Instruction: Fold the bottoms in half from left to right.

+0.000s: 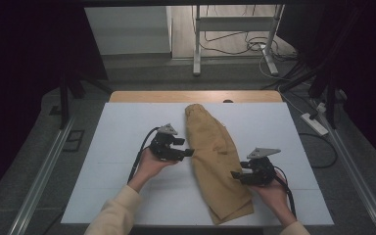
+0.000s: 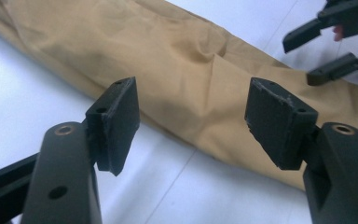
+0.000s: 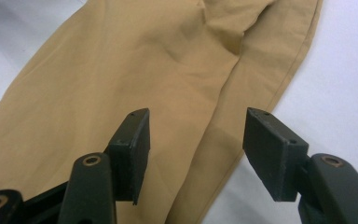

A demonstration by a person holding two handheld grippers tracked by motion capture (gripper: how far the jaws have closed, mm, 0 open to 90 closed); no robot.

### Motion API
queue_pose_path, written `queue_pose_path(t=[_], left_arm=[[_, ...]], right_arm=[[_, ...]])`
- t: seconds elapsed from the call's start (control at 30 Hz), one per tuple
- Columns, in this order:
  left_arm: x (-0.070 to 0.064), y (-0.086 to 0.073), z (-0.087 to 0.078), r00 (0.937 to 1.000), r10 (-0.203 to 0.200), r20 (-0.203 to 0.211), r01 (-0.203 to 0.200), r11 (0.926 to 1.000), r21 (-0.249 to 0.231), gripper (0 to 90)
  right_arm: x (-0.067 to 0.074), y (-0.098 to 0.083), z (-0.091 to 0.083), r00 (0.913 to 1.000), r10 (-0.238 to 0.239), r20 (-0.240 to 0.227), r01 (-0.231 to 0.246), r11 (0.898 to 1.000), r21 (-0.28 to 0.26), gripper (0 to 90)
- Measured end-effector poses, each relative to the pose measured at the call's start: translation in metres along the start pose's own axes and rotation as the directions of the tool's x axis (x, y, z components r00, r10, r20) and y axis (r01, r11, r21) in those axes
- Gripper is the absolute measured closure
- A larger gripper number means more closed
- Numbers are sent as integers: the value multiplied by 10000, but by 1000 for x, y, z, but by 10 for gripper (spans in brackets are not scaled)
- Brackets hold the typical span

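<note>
A tan folded garment (image 1: 214, 156) lies lengthwise on the white tabletop (image 1: 122, 186), running from the far middle toward the near right. My left gripper (image 1: 191, 152) is level at the garment's left edge, jaws open, nothing between them. In the left gripper view its pads (image 2: 116, 121) flank the cloth's folded edge (image 2: 182, 60), and the right gripper (image 2: 299, 60) is at the upper right. My right gripper (image 1: 235, 175) hovers open over the garment's right side. In the right gripper view the open gripper (image 3: 196, 140) frames a seam of the tan cloth (image 3: 121, 70).
A wooden strip (image 1: 142, 96) borders the table's far edge. Metal rails (image 1: 39, 181) run along both sides. On the floor at the right lie a power strip (image 1: 314, 123) and cables. A metal stand (image 1: 235, 24) is beyond the table.
</note>
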State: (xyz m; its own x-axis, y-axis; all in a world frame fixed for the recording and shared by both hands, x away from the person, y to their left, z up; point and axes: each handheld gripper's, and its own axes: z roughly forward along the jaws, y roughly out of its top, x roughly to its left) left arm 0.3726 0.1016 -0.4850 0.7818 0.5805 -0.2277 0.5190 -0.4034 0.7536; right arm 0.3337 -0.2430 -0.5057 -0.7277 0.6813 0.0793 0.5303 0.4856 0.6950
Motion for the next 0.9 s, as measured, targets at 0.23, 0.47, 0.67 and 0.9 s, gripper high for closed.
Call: queue_pose_path(t=[0.23,0.47,0.67,0.9], left_arm=[[3,-17,-12,9997,-197,-139,198,9998,83,344],[5,-28,-15,9993,-337,-134,339,9993,137,335],[4,-29,-13,9994,-320,-109,323,9992,255,332],[6,-31,-13,9991,-402,-132,405,9989,248,328]], right_arm=[[-5,12,10,10000,1,66,0,9999,-121,415],[-10,20,21,9997,-63,219,64,10000,-61,412],[-15,28,29,9996,-12,286,13,10000,-41,412],[-20,37,40,9993,-28,360,33,9999,-144,418]])
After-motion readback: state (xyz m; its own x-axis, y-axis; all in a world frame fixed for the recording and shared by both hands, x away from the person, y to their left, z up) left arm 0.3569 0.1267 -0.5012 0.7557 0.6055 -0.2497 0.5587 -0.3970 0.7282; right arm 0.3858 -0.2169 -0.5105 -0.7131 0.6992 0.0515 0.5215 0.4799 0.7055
